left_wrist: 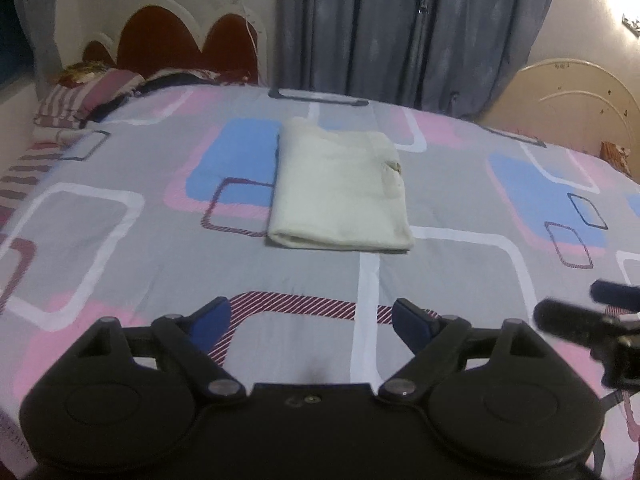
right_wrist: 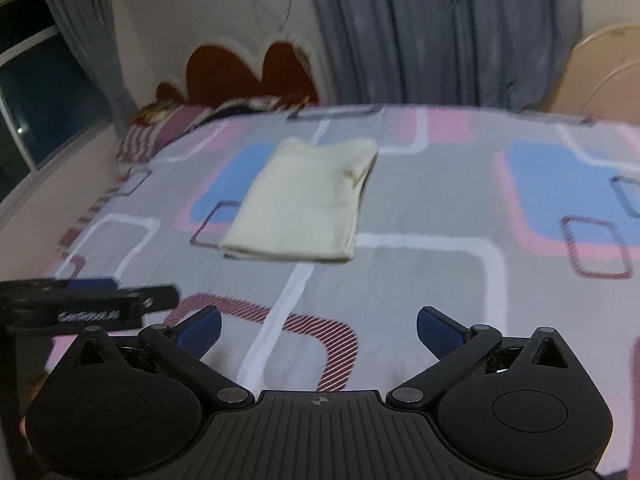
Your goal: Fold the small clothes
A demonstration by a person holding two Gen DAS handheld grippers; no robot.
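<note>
A cream garment [left_wrist: 340,188] lies folded into a neat rectangle on the patterned bedsheet [left_wrist: 120,240], in the middle of the bed. It also shows in the right wrist view [right_wrist: 304,204]. My left gripper [left_wrist: 312,320] is open and empty, hovering above the sheet well short of the garment. My right gripper [right_wrist: 320,330] is open and empty too, at about the same distance from it. The right gripper shows at the right edge of the left wrist view [left_wrist: 592,320]. The left gripper shows at the left edge of the right wrist view [right_wrist: 92,300].
Striped pillows [left_wrist: 80,96] lie at the far left by a red and white headboard [left_wrist: 176,40]. Grey curtains [left_wrist: 400,28] hang behind the bed. A cream rounded bed frame [left_wrist: 568,96] stands at the far right. A dark window [right_wrist: 36,100] is on the left wall.
</note>
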